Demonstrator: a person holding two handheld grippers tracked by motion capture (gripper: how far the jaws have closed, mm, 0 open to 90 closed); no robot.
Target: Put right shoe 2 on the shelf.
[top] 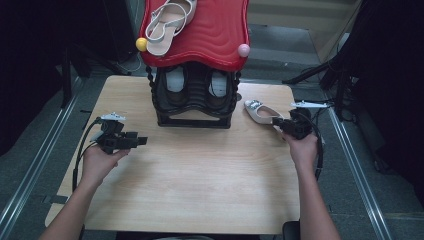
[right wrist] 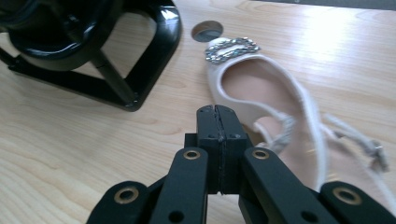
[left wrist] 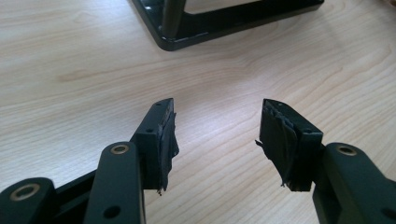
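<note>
On the wooden table (top: pixel 200 175), no brand, label or legible writing could be made out on any item. Left gripper (left wrist: pixel 215 133): jaws spread wide, nothing between them, pads (left wrist: pixel 282 140) frayed at the edges, bare tabletop under the gap; the corner of the black rack base (left wrist: pixel 196 28) lay ahead of it, well apart. In the high view the left gripper (top: pixel 141 141) sat at the left side of the table, held in the left hand (top: pixel 100 162), pointing toward the table's middle. Right gripper (right wrist: pixel 217 112): jaws pressed fully together, pad faces meeting, nothing seen clamped between them. A white slingback shoe (right wrist: pixel 261 88) with a jewelled buckle (right wrist: pixel 232 49) at the toe lay just beside and ahead of the closed tips, to their right in the right gripper view; whether tips and shoe touched could not be determined. A round hole (right wrist: pixel 207 30) in the tabletop sat just beyond the toe. High view: right gripper (top: pixel 276 122), held in the right hand (top: pixel 302 147), at the shoe's heel end, with the shoe (top: pixel 257 111) between it and the black shoe rack (top: pixel 194 97). Rack held dark shoes (top: pixel 196 85) inside; red top shelf (top: pixel 215 30) carried a white strappy sandal (top: pixel 167 25).
</note>
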